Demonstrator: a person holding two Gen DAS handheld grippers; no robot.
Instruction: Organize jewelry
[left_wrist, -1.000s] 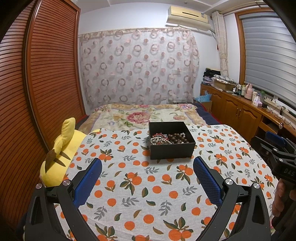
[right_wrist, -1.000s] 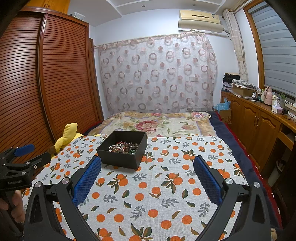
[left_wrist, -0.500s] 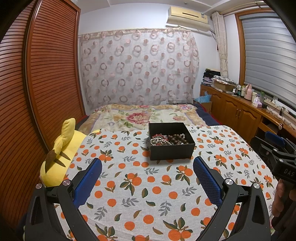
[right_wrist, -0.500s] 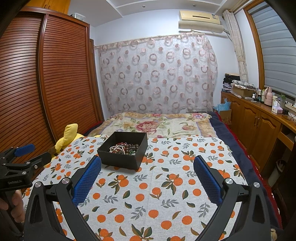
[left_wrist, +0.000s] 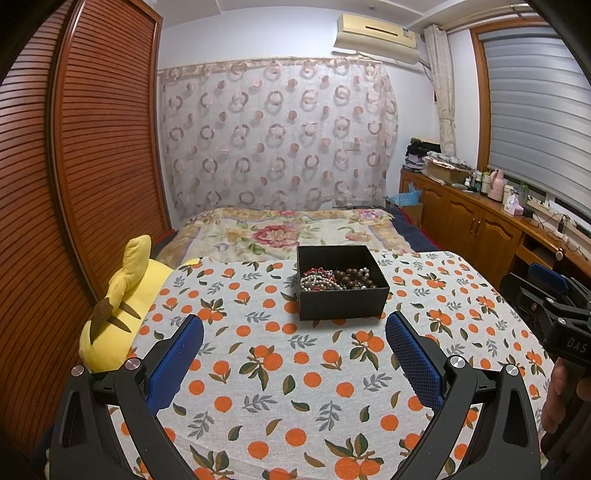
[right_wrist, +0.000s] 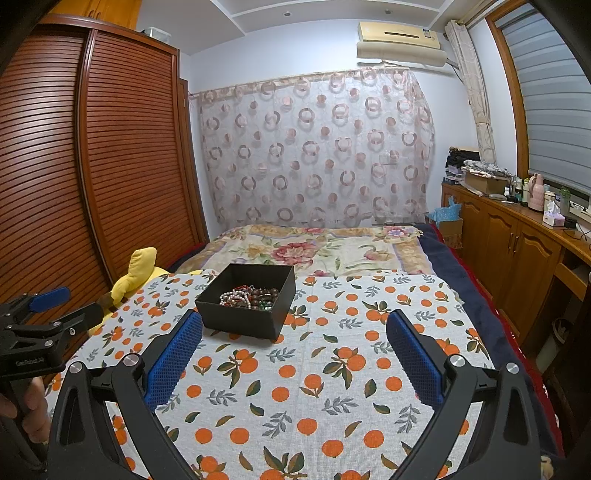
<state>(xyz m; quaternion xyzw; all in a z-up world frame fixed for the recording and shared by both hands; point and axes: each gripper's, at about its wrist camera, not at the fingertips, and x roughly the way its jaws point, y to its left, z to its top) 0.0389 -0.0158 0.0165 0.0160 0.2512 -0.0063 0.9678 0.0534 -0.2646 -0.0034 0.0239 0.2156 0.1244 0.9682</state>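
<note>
Both the left gripper (left_wrist: 294, 349) and right gripper (right_wrist: 294, 345) are hanging released; tangled bead strands (left_wrist: 334, 279) risk snagging, dragging the light black box (right_wrist: 246, 302).

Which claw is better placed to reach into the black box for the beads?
Probably the left claw: in its view the black box lies nearly straight ahead between its open fingers. From the right claw, also open and empty, the box sits off toward its left finger.

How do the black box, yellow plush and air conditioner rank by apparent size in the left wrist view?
1. Yellow plush: largest, though partly hidden and closer to the camera.
2. Black box and air conditioner: look alike, not ranked.
</note>
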